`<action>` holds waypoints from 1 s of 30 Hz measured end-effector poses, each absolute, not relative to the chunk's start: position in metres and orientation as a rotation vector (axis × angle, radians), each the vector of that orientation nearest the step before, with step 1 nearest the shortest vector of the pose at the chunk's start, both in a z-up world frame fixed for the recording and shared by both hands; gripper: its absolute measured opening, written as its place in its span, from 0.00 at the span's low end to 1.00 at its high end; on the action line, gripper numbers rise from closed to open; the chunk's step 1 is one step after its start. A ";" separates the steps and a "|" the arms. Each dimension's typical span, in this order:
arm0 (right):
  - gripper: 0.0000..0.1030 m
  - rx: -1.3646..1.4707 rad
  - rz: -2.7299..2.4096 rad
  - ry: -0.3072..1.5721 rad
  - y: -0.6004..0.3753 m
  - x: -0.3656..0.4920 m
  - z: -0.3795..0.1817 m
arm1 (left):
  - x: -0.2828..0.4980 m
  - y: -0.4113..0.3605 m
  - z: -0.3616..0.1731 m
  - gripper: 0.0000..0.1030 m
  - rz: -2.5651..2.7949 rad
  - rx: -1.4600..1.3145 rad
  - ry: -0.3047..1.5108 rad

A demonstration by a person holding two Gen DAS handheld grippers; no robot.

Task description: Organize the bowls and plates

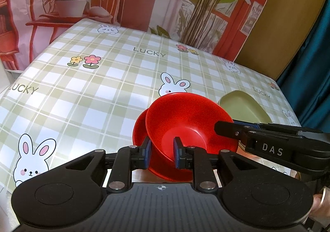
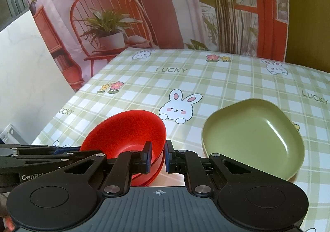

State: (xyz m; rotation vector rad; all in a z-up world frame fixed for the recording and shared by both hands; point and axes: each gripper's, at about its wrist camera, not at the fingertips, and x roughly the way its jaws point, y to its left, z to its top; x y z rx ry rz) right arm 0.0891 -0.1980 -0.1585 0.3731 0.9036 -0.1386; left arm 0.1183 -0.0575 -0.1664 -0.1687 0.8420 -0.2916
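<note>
The red bowls (image 1: 181, 128), 2 of them nested, sit tilted near the front edge of the counter (image 1: 103, 91), with a green plate (image 2: 253, 137) just beside them toward the right edge. The left tool (image 1: 160, 152) straddles the upper bowl's wall, 1 blue pad inside and 1 outside; a slight gap seems to show on the inner side, so the grip looks loose or just letting go. The right tool (image 2: 158, 155) is clamped on the rim at the opposite side of the bowls, its pads close together with the red wall between them.

The step in hand looks like settling the stacked bowls, perhaps before moving them onto or next to the plate. To do it well, let only 1 tool let go at a time, keep the right grip firm so the tilted stack does not roll, and lower it until the base lies flat on the cloth. Draw the left tool back along its own line so the inner pad does not catch the rim and drag the upper bowl out.
</note>
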 end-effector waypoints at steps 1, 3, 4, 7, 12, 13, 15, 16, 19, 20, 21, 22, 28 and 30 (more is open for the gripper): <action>0.11 0.373 -0.139 0.905 -0.197 0.089 -0.158 | 0.118 -0.057 -0.166 0.21 -0.291 -0.172 0.842; 0.11 0.371 -0.136 0.909 -0.197 0.089 -0.159 | 0.118 -0.056 -0.166 0.21 -0.289 -0.176 0.840; 0.11 0.369 -0.133 0.911 -0.196 0.090 -0.159 | 0.118 -0.055 -0.166 0.21 -0.287 -0.178 0.838; 0.11 0.365 -0.127 0.918 -0.193 0.091 -0.161 | 0.118 -0.053 -0.167 0.21 -0.279 -0.188 0.840; 0.11 0.357 -0.122 0.930 -0.190 0.092 -0.164 | 0.119 -0.054 -0.170 0.21 -0.262 -0.194 0.859; 0.12 0.357 -0.121 0.932 -0.190 0.092 -0.164 | 0.120 -0.054 -0.171 0.21 -0.261 -0.199 0.862; 0.12 0.352 -0.121 0.936 -0.189 0.092 -0.165 | 0.119 -0.054 -0.171 0.23 -0.259 -0.206 0.863; 0.12 0.349 -0.121 0.939 -0.188 0.092 -0.165 | 0.119 -0.054 -0.171 0.24 -0.260 -0.209 0.864; 0.12 0.347 -0.120 0.940 -0.188 0.092 -0.165 | 0.120 -0.053 -0.171 0.24 -0.259 -0.218 0.865; 0.12 0.348 -0.119 0.939 -0.188 0.092 -0.165 | 0.120 -0.053 -0.171 0.24 -0.258 -0.221 0.866; 0.13 0.348 -0.120 0.938 -0.188 0.092 -0.165 | 0.119 -0.053 -0.170 0.24 -0.255 -0.224 0.863; 0.14 0.346 -0.121 0.936 -0.188 0.092 -0.165 | 0.119 -0.052 -0.169 0.26 -0.250 -0.224 0.858; 0.14 0.343 -0.119 0.923 -0.188 0.089 -0.164 | 0.117 -0.047 -0.167 0.42 -0.226 -0.238 0.836; 0.14 0.349 -0.121 0.923 -0.188 0.088 -0.166 | 0.118 -0.046 -0.169 0.42 -0.221 -0.247 0.839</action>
